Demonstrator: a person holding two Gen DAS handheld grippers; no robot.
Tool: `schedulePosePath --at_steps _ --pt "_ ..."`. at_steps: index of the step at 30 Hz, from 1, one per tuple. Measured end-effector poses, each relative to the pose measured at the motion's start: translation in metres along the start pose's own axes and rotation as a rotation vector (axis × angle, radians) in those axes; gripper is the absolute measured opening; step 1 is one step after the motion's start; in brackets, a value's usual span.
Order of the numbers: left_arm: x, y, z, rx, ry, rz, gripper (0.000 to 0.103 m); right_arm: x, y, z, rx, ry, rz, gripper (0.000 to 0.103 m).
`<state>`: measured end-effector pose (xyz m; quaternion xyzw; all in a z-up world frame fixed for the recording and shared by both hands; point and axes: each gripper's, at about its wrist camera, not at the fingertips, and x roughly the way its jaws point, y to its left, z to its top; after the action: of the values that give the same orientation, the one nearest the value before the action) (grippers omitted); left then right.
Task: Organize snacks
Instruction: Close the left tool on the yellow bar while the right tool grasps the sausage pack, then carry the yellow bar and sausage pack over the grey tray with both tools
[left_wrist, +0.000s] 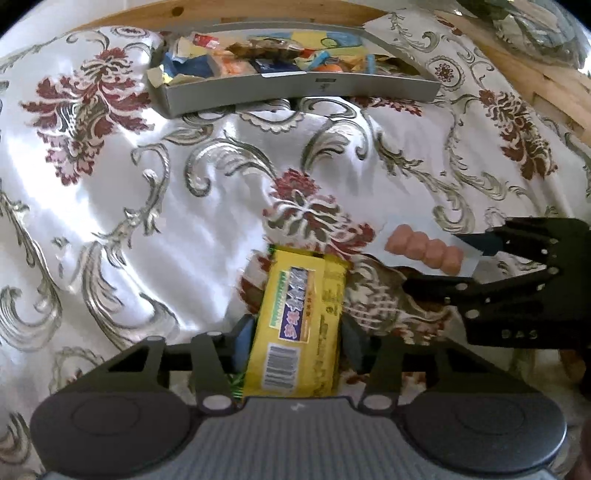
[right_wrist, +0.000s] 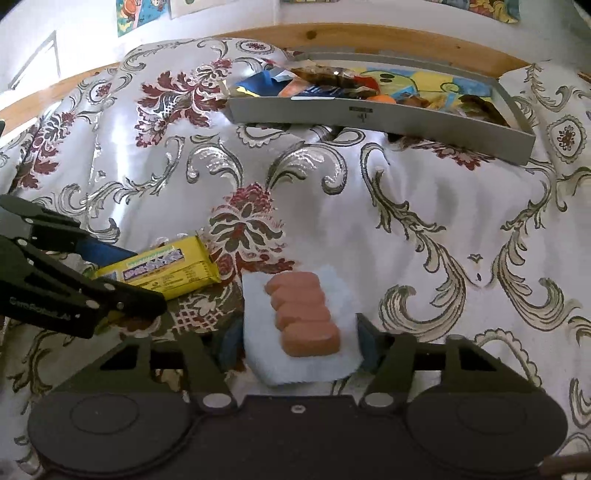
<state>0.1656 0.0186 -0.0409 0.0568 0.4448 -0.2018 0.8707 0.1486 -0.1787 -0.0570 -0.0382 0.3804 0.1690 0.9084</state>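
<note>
Up close, the yellow snack packet (left_wrist: 299, 321) shows a white barcode patch near its lower end and a purple-blue name band with pale characters too blurred to read; fine print runs down its side, also illegible. It lies on the floral cloth (left_wrist: 147, 206) between the pads of the left gripper (left_wrist: 295, 339), which sit against both long edges of the packet, clamped on it. On the side of that gripper, seen from the right wrist, there is small pale lettering (right_wrist: 44, 303) that I cannot make out.

Just beside it, the right gripper (right_wrist: 295, 343) points down at a slant over a clear pack of four pink sausages (right_wrist: 303, 314), lying side by side in white-looking wrap with no print that I can see. Its blue pads stand at the two edges of the wrap; whether they actually press on it I cannot tell. The two grippers are close together, their tips angled toward one another.

Farther back on the cloth, near the wooden edge (right_wrist: 369, 37), sits a grey tray (right_wrist: 388, 118) heaped with mixed wrapped snacks (left_wrist: 266, 59). Its front wall carries a small dark mark, unreadable. Colourful cartoon pictures (right_wrist: 129, 14) hang on the wall behind.
</note>
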Motion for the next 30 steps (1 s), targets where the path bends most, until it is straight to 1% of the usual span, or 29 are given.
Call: schedulePosePath --at_steps 3,6,12,15,19,22,26,30 --pt "-0.002 -0.004 -0.004 -0.059 0.014 -0.04 0.051 -0.004 0.002 -0.002 -0.002 -0.001 -0.004 0.06" --pt "-0.005 -0.011 -0.007 -0.074 0.007 -0.021 0.051 -0.007 0.003 -0.004 0.003 -0.005 -0.009 0.059" --pt "-0.015 -0.014 -0.015 -0.17 0.006 -0.027 0.051 -0.017 0.007 -0.012 -0.007 -0.008 -0.024 0.057" --pt "-0.022 -0.017 -0.02 -0.201 -0.001 -0.021 0.051 -0.026 0.007 -0.019 -0.005 -0.012 -0.024 0.057" --pt "-0.03 -0.026 -0.025 -0.224 -0.008 0.011 0.051 -0.043 0.007 -0.03 -0.001 -0.034 -0.029 0.056" --pt "-0.037 -0.035 -0.029 -0.232 -0.029 0.028 0.051 -0.055 0.008 -0.037 -0.003 -0.052 -0.034 0.056" --pt "-0.045 -0.044 -0.03 -0.22 -0.063 0.033 0.051 -0.068 0.01 -0.046 -0.019 -0.074 -0.045 0.056" --pt "-0.048 -0.049 -0.024 -0.212 -0.088 0.028 0.051 -0.079 0.006 -0.05 -0.005 -0.103 -0.051 0.056"
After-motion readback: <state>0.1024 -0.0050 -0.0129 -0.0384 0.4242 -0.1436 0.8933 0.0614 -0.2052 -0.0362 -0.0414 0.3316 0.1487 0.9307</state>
